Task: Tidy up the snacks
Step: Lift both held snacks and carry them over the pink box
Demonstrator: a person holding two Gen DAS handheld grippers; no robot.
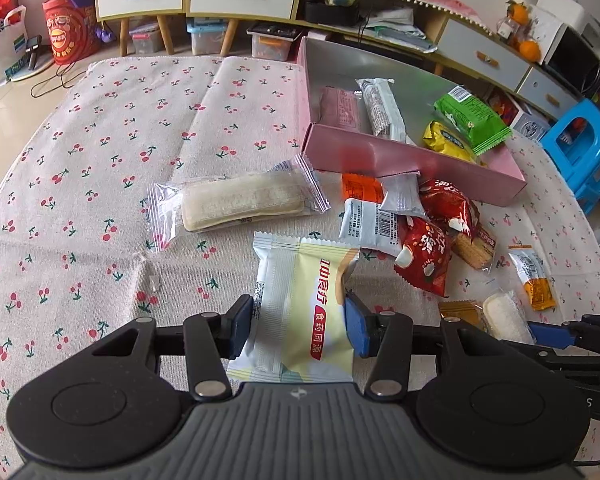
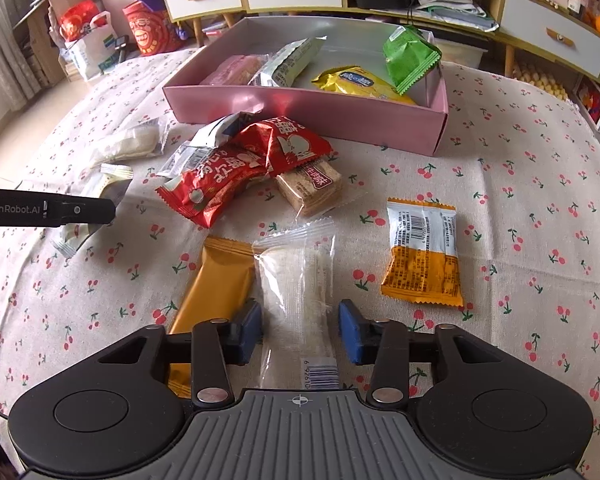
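Left gripper point(image 1: 298, 322): closed on the yellow-and-white packet point(image 1: 300, 308), both blue pads pressing into its sides, the right edge of the wrapper dented inward at the pad. Packet pointing forward along the fingers, its near end hidden under the gripper body; whether raised off the cherry-print cloth point(image 1: 100, 168) or resting on it, cannot tell. Cream front with a red label of white characters, pale sealed flap down the left side.

Right gripper point(image 2: 300, 330): jaws parted wide around the clear-wrapped white bar point(image 2: 296, 292), with gaps on both sides, neither pad touching it. Bar lying flat on the cloth lengthwise between the fingers, barcode end cut off beneath the gripper body. Pale crumbly filling behind see-through film. Just left of it and touching, a gold packet point(image 2: 216, 296), partly hidden behind the left finger.

Further off, left to right from the right wrist: a clear-wrapped pale bar point(image 2: 130, 146), a heap of red packets point(image 2: 236, 172) over a wafer pack point(image 2: 310, 192), then an orange-and-white packet point(image 2: 422, 258) lying apart. Beyond them the pink box point(image 2: 300, 116), holding a pink pack, a silver pack, a yellow bag point(image 2: 360, 82) and a green bag point(image 2: 410, 58) leaning on the right wall. Print on most wrappers too small to read.
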